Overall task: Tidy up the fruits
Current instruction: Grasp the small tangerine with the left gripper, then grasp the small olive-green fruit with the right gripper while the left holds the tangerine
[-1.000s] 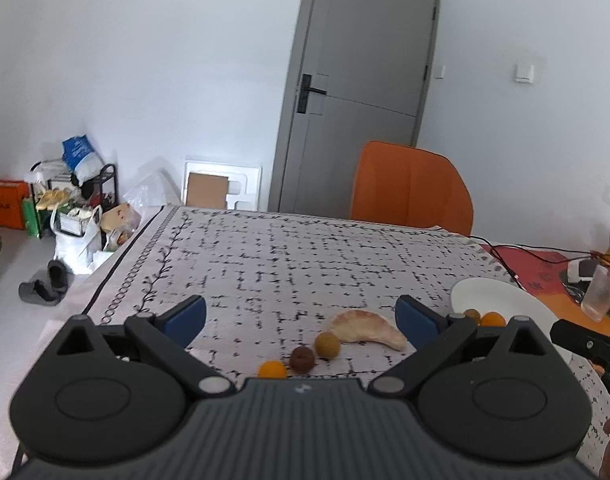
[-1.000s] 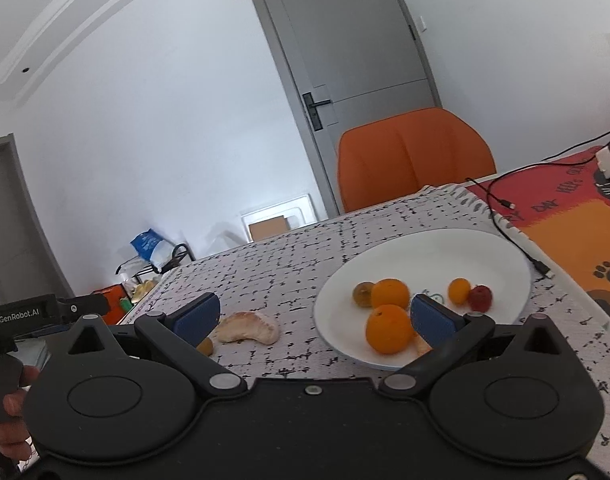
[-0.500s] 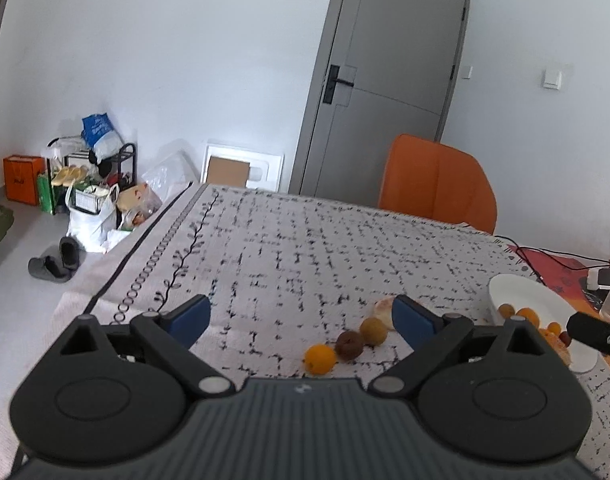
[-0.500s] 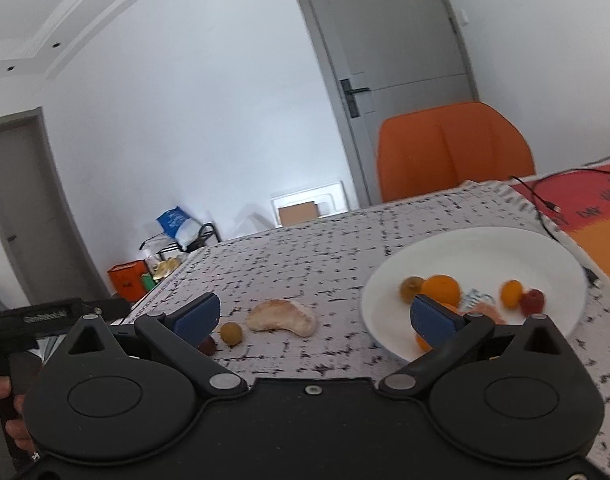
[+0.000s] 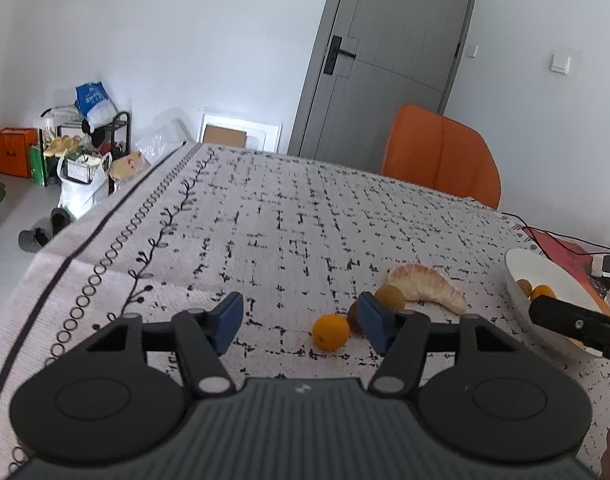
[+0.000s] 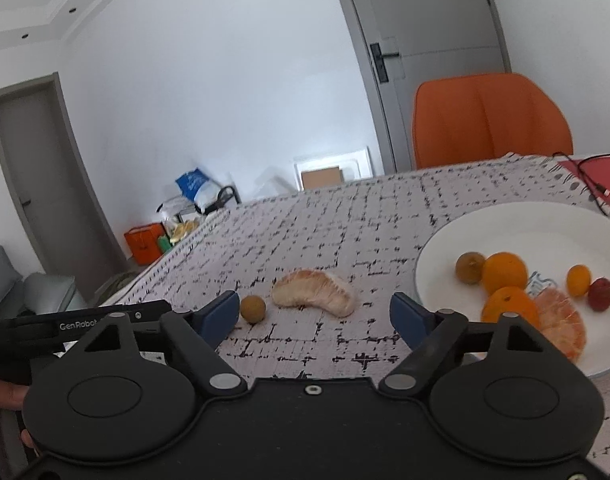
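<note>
Closing left gripper [image 5: 299,320] | small orange [image 5: 331,331] ahead, nearer right finger

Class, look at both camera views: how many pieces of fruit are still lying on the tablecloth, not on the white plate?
4: a small orange fruit, a dark brown one partly hidden behind the left claw's finger, a tan round one, and a pale peeled citrus segment.

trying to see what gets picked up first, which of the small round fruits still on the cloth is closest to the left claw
The small orange one. It sits just inside the closing left claw; the brown one and the tan one lie beyond its right finger.
</note>
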